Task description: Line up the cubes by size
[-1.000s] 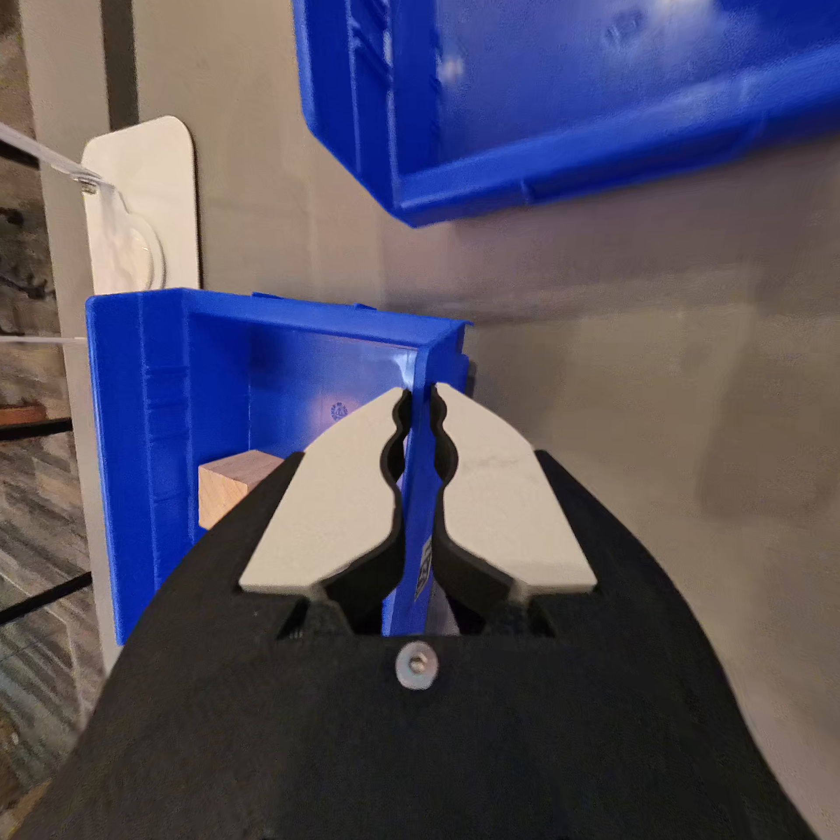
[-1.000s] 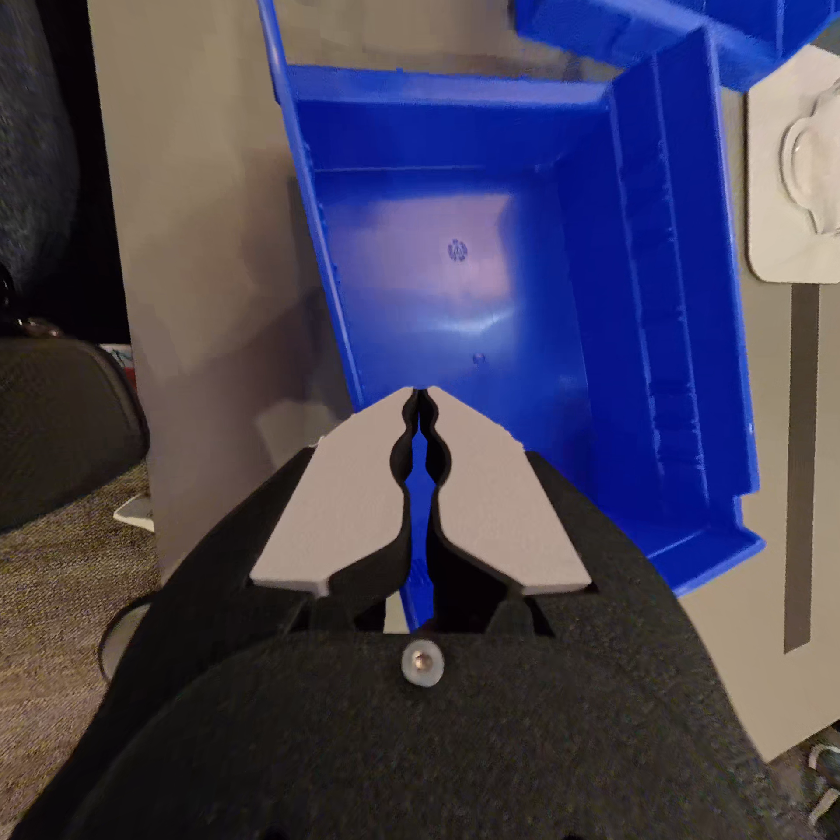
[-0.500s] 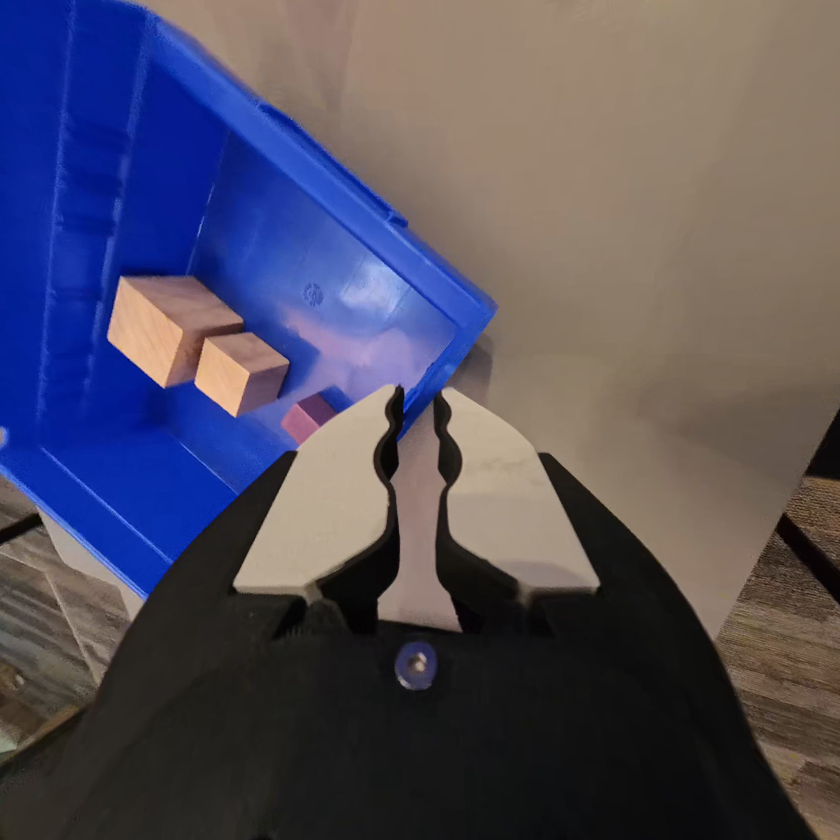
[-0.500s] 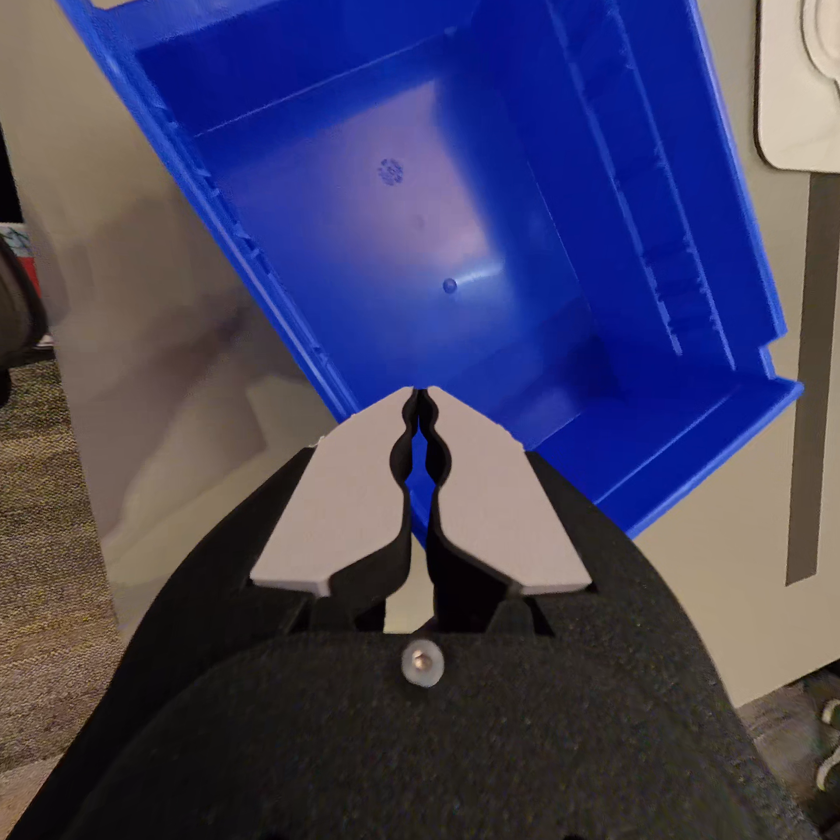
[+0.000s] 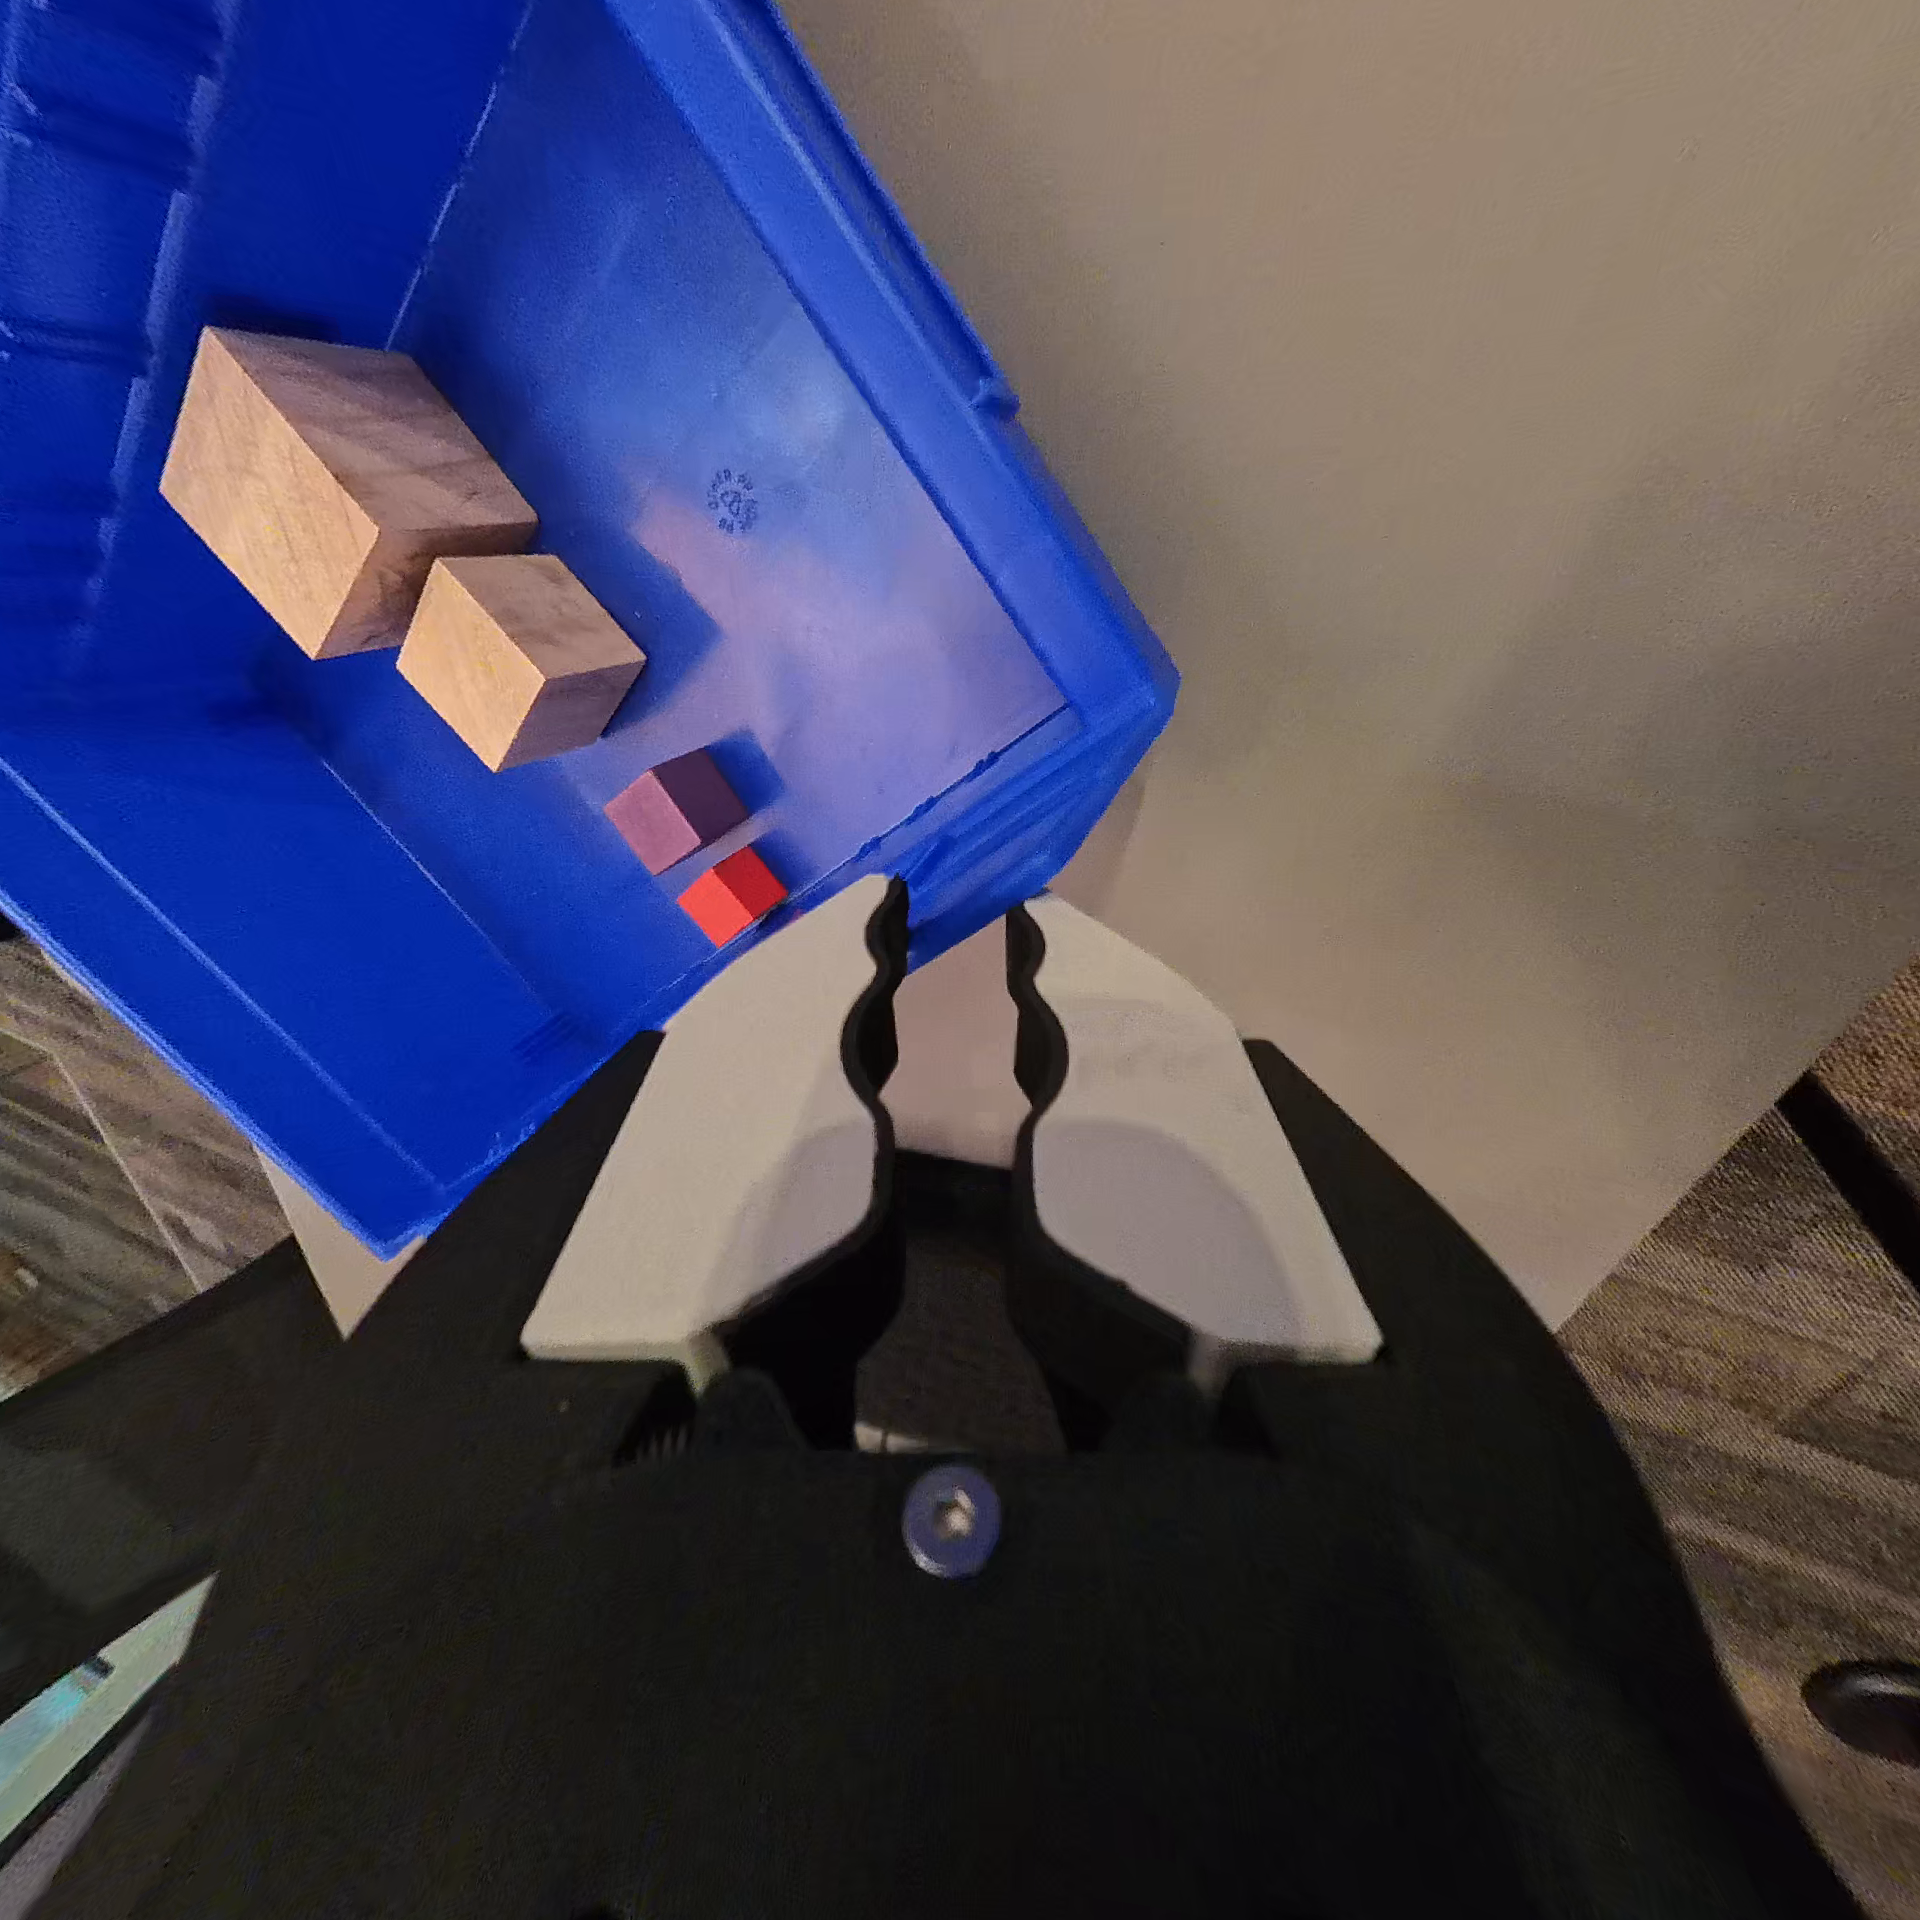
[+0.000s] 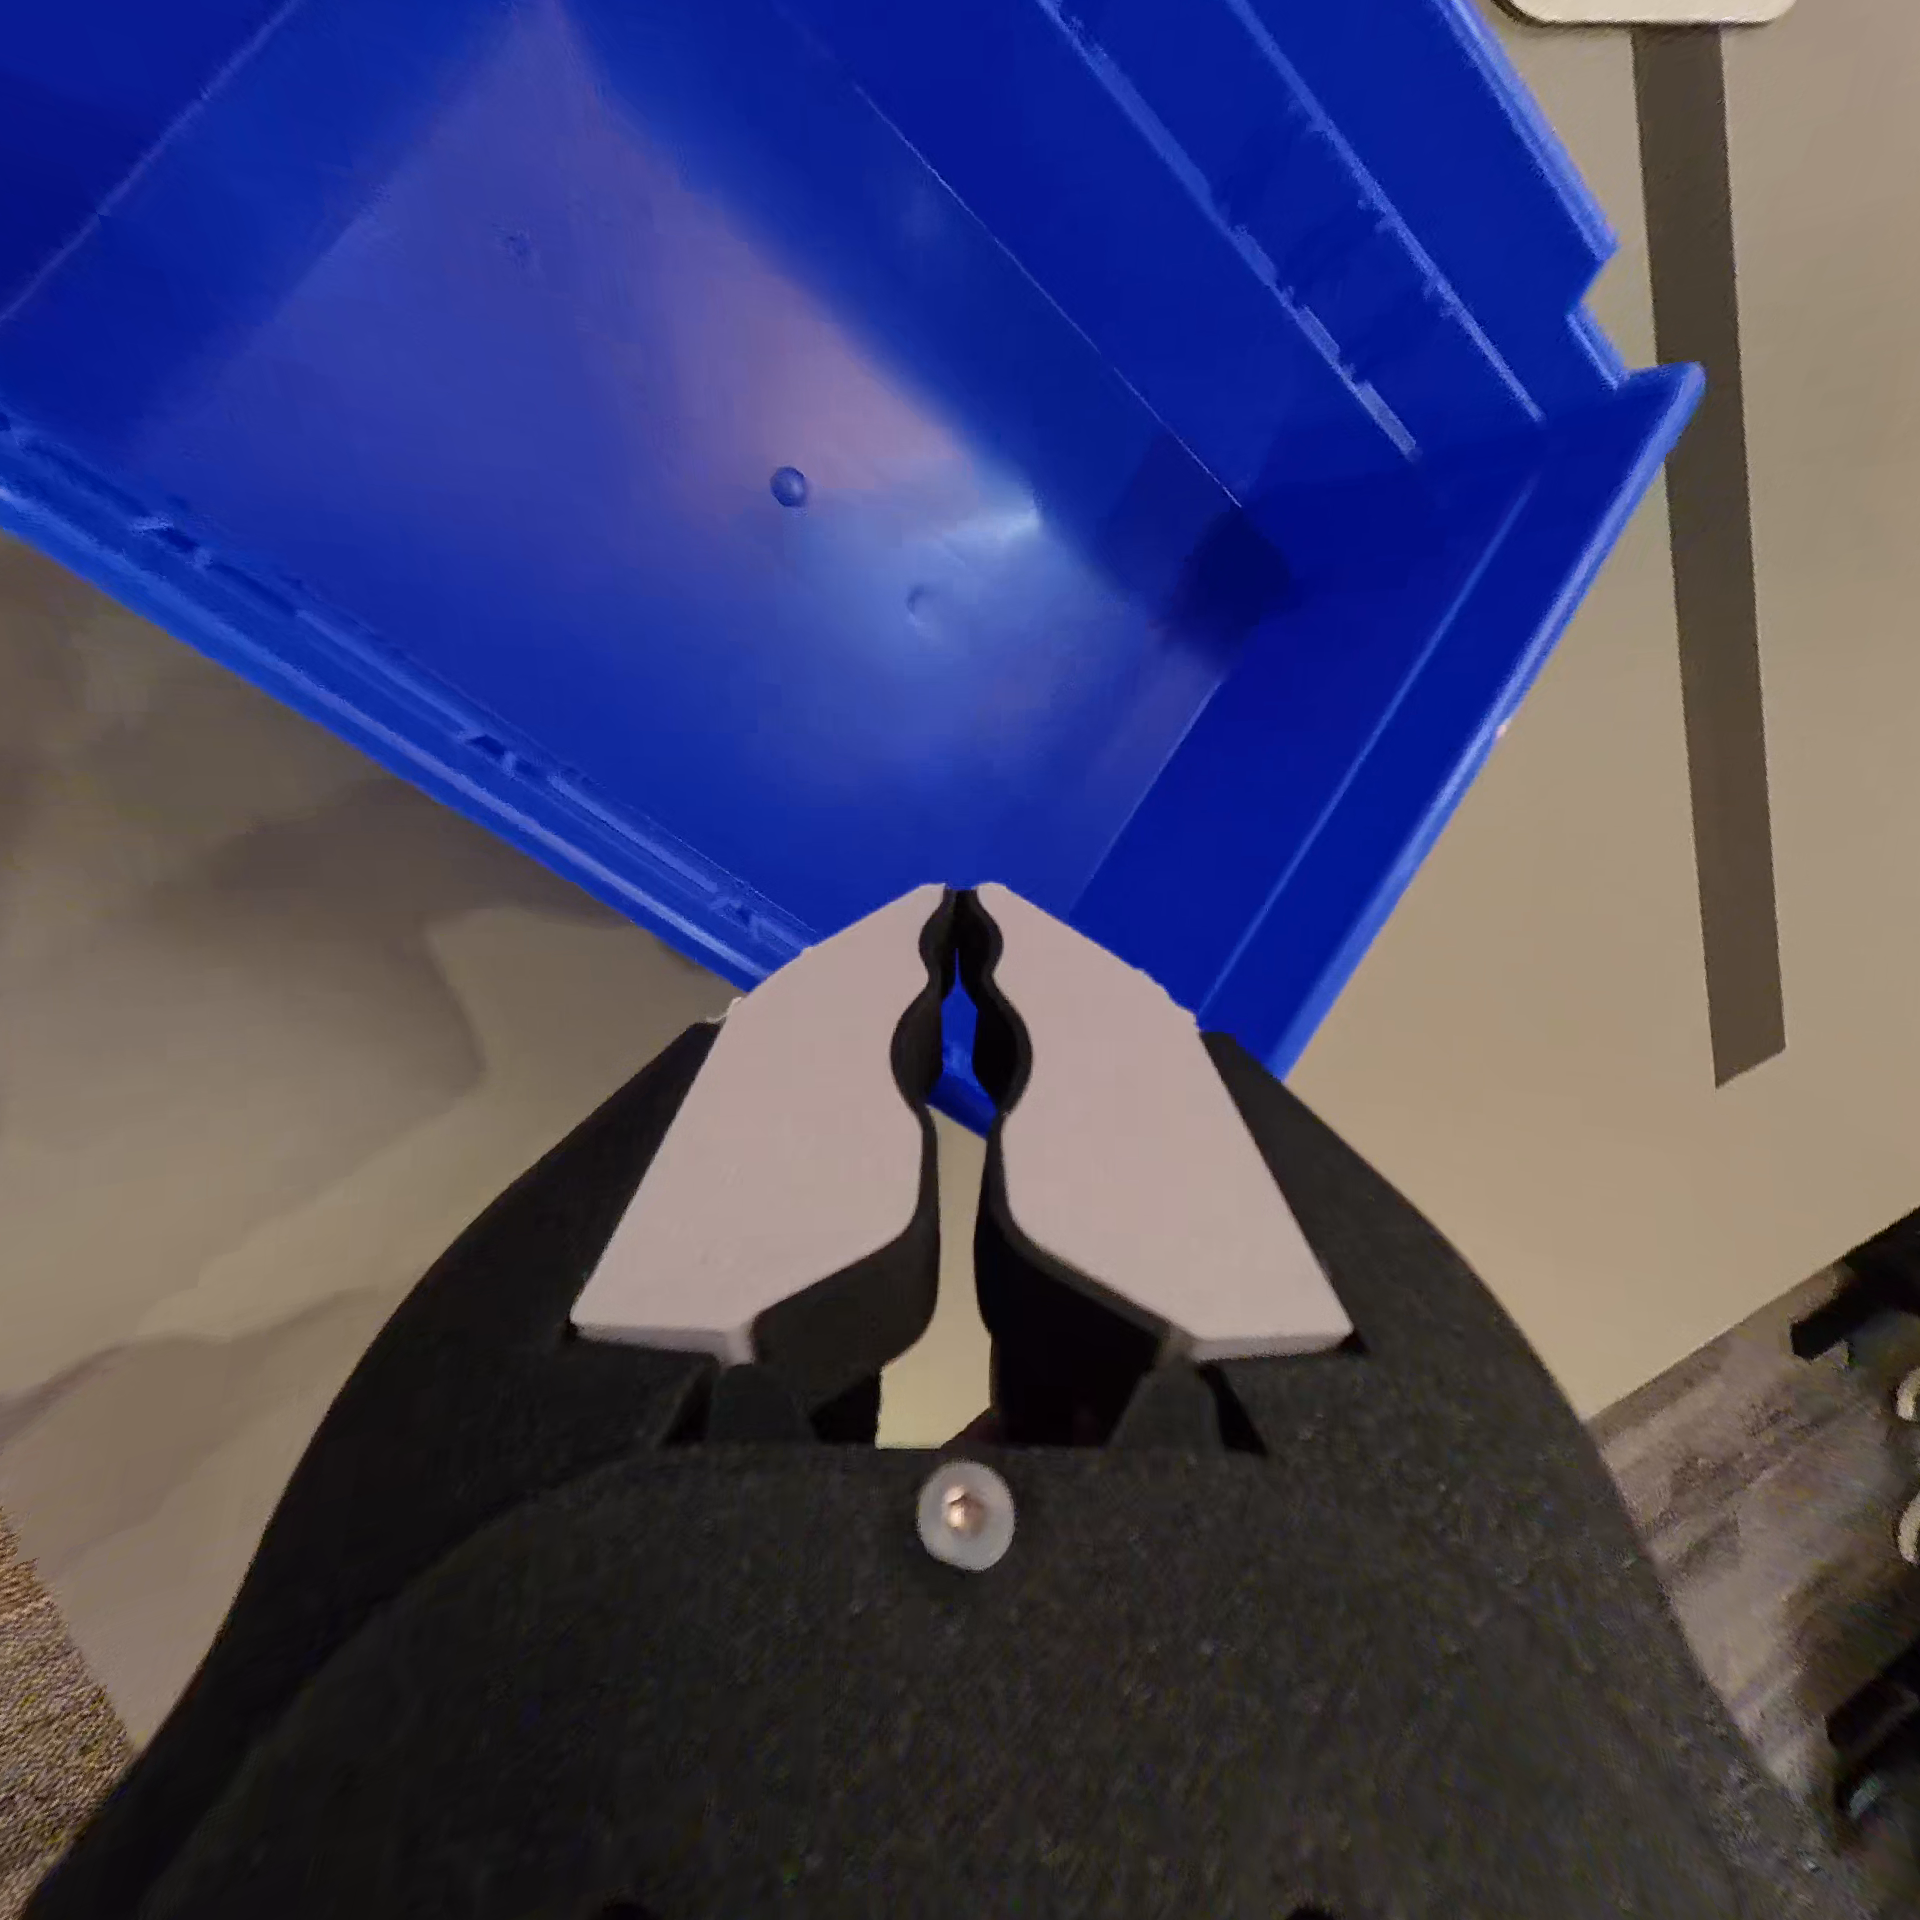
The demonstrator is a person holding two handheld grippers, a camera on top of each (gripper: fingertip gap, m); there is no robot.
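Observation:
A blue bin [image 5: 831, 582] lies on the grey table in the left wrist view. In it, four cubes stand in a row by size: a large wooden cube [image 5: 312, 488], a smaller wooden cube [image 5: 509, 665], a purple cube [image 5: 675, 810] and a small red cube [image 5: 727, 894]. My left gripper [image 5: 956, 904] is open and holds nothing; its tips hover at the bin's near corner. In the right wrist view a second blue bin [image 6: 727, 468] is empty. My right gripper [image 6: 958, 891] is shut on this bin's wall near its corner.
Grey table surface [image 5: 1455, 520] extends to the right of the cube bin. A dark strip [image 6: 1714, 520] runs along the table beside the empty bin. Wood-look floor [image 5: 1766, 1299] lies past the table edge.
My left gripper was shut on its bin's wall, then let go, opened and drew back, so the cubes came into view. The empty bin turned in the right view while that gripper stayed shut.

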